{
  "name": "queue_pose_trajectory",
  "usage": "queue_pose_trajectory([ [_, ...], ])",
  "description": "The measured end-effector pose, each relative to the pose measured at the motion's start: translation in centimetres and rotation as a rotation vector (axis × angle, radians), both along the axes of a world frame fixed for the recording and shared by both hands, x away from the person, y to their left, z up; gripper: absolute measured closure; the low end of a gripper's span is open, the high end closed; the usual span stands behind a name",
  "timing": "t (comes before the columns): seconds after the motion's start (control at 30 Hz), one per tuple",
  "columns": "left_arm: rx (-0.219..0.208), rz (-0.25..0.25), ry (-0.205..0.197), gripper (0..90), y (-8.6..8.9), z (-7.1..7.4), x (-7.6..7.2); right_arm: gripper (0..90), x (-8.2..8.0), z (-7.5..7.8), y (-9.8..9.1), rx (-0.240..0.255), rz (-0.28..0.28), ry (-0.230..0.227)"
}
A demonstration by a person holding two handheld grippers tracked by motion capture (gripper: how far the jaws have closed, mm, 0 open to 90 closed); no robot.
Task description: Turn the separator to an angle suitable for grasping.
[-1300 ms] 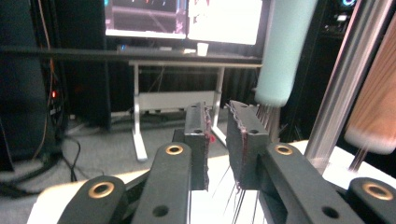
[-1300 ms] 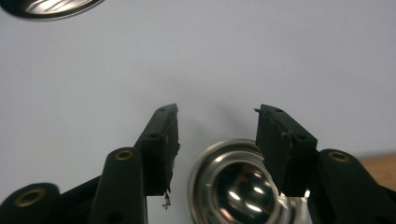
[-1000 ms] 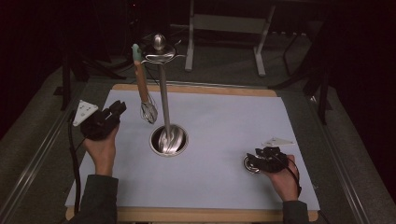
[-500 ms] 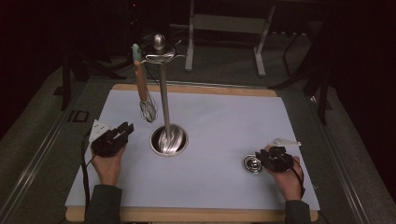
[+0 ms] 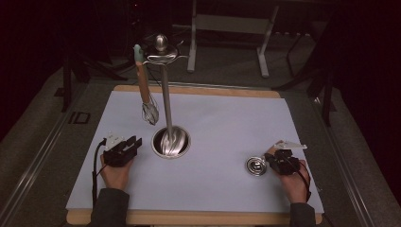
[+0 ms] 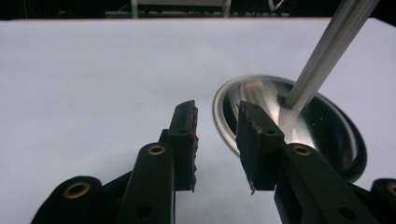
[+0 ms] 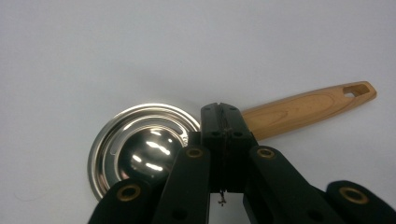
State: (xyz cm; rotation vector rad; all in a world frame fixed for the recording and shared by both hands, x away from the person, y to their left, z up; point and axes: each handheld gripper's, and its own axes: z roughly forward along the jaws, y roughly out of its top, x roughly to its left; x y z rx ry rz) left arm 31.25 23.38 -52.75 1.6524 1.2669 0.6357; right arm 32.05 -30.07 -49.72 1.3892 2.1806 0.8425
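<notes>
A steel utensil stand point(image 5: 165, 94) rises from its round base point(image 5: 171, 141) mid-table. A wooden-handled whisk point(image 5: 144, 92) hangs from its top. My left gripper point(image 5: 136, 141) rests low, just left of the base. Its jaws have just been opening and stand apart with nothing between them. In the left gripper view the left gripper point(image 6: 217, 126) points at the base rim point(image 6: 224, 116). At the right lies a steel ladle point(image 5: 256, 165). My right gripper point(image 7: 222, 114) has just been closing and is shut over the neck between the ladle bowl point(image 7: 140, 154) and its wooden handle point(image 7: 308, 107).
A white mat point(image 5: 227, 123) covers a wooden board whose edge point(image 5: 198, 217) shows at the front. Dark floor surrounds the table. The legs of a metal frame point(image 5: 227, 23) stand behind it, and a rail point(image 5: 38, 156) runs along the left.
My left hand has come down from a raised position to the mat beside the stand base. My right hand has stayed by the ladle.
</notes>
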Motion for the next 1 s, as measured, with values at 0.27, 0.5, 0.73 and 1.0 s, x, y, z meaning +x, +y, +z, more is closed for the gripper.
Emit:
queue_pose_trajectory([
  [0.27,0.007,0.004,0.024,66.2,0.1,-0.8,0.2,90.0,0.0,-0.3,-0.1,-0.027,-0.022,-0.007],
  [0.5,0.015,-0.001,0.034,65.5,0.0,-1.1,0.4,90.0,0.1,-0.7,-0.3,-0.081,-0.055,-0.009],
  [0.73,0.018,0.0,0.037,64.6,-0.1,-1.1,0.4,90.0,0.2,-0.8,-1.2,-0.083,-0.085,-0.015],
  [1.0,0.044,-0.006,0.048,64.0,-0.3,-1.1,0.5,89.9,0.3,-1.3,-2.4,-0.062,-0.138,-0.01],
])
